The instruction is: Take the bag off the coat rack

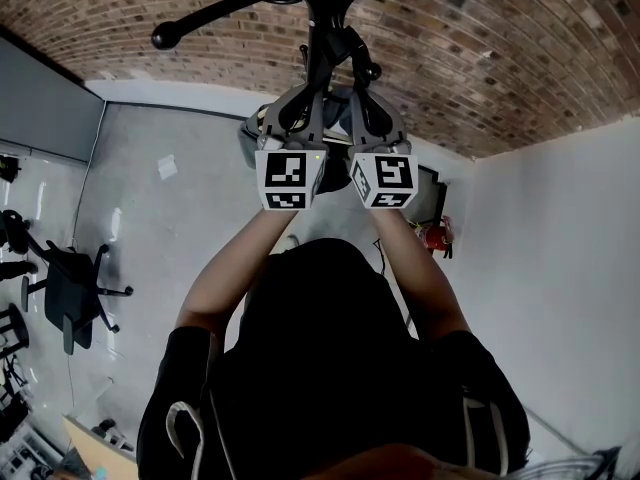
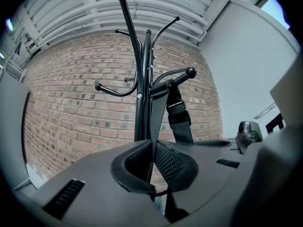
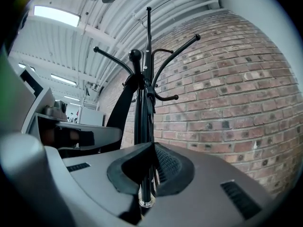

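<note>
A black coat rack (image 1: 322, 18) with curved, ball-tipped hooks stands in front of a brick wall. The bag's black webbing strap (image 2: 161, 112), with a plastic buckle, hangs from a hook (image 2: 176, 78) and runs down between the pads of my left gripper (image 2: 152, 167), which is shut on it. The same strap (image 3: 118, 110) shows in the right gripper view, left of the rack's pole (image 3: 142, 126). My right gripper (image 3: 146, 178) is shut around that pole. In the head view the left gripper (image 1: 303, 110) and right gripper (image 1: 352, 110) sit side by side at the pole. The bag's body is hidden.
The brick wall (image 1: 480, 58) is just behind the rack and a white wall (image 1: 560, 248) runs along the right. A black office chair (image 1: 70, 290) stands on the grey floor at the left. A red extinguisher (image 1: 441, 236) sits by the white wall.
</note>
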`<action>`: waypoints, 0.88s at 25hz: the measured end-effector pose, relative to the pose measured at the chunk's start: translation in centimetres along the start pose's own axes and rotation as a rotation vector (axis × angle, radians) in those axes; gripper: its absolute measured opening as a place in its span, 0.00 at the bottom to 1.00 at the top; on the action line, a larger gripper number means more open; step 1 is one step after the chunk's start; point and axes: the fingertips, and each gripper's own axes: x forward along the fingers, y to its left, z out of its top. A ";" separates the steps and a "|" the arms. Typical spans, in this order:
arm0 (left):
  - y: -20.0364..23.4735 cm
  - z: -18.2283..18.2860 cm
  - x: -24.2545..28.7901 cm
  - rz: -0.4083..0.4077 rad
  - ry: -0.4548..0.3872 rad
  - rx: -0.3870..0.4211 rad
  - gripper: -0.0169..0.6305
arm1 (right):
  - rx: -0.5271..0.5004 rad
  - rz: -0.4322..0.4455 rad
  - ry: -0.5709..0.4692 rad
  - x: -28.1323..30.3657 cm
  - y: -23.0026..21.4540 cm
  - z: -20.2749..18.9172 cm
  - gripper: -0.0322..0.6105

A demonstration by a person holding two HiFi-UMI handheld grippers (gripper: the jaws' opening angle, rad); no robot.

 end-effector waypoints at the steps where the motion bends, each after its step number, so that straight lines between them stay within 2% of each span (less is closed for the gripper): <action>1: -0.3 0.1 -0.1 -0.009 -0.004 -0.015 0.06 | 0.011 -0.003 -0.009 -0.3 -0.3 0.0 0.09; 6: -0.5 1.2 -0.9 -0.015 -0.032 -0.048 0.06 | 0.009 -0.036 -0.035 -1.2 -1.1 1.0 0.09; 22: -1.1 4.8 -3.0 -0.010 -0.115 -0.043 0.06 | 0.053 -0.057 -0.131 -3.5 -2.8 5.0 0.09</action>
